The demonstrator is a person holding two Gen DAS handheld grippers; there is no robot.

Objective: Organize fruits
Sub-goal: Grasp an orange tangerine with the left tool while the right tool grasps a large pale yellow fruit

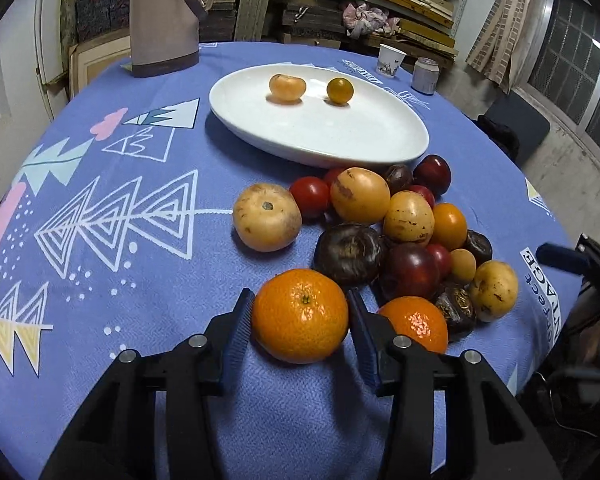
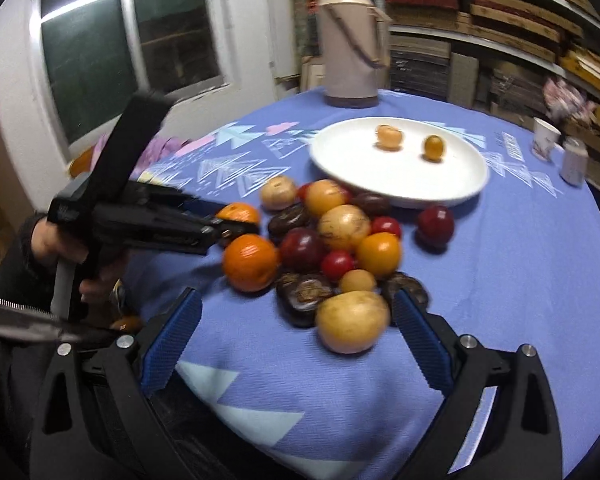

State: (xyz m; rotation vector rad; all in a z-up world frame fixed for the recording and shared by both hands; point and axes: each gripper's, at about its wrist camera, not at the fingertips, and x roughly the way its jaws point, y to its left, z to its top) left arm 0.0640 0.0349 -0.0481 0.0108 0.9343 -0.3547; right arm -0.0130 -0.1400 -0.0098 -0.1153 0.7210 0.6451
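The left gripper [image 1: 300,312] has its jaws set on either side of a mandarin [image 1: 300,315] at the near edge of the desk [image 1: 140,240]; the pads sit tight against its skin, pinching it, and the fruit rests on the blue patterned cloth [image 1: 100,280]. Just to its right lies a second mandarin [image 1: 416,322]. The right gripper [image 2: 296,336] hangs over the near rim with its jaws spread wide; a yellow-brown fruit [image 2: 352,322] lies between the blue pads, touching neither. Behind these sits the heap of fruits [image 1: 400,232], dark red, yellow, orange and near-black pieces crowded together toward the middle of the desk, with one round pale-brown fruit [image 1: 266,216] at the heap's left side. Farther back the white plate [image 1: 260,128] holds two small fruits well apart: a pale orange one [image 1: 287,87] and a darker yellow one [image 1: 340,90]. Near the far edge stand a tall beige flask [image 1: 164,20], a paper cup [image 1: 390,60] and a small can [image 1: 425,76].
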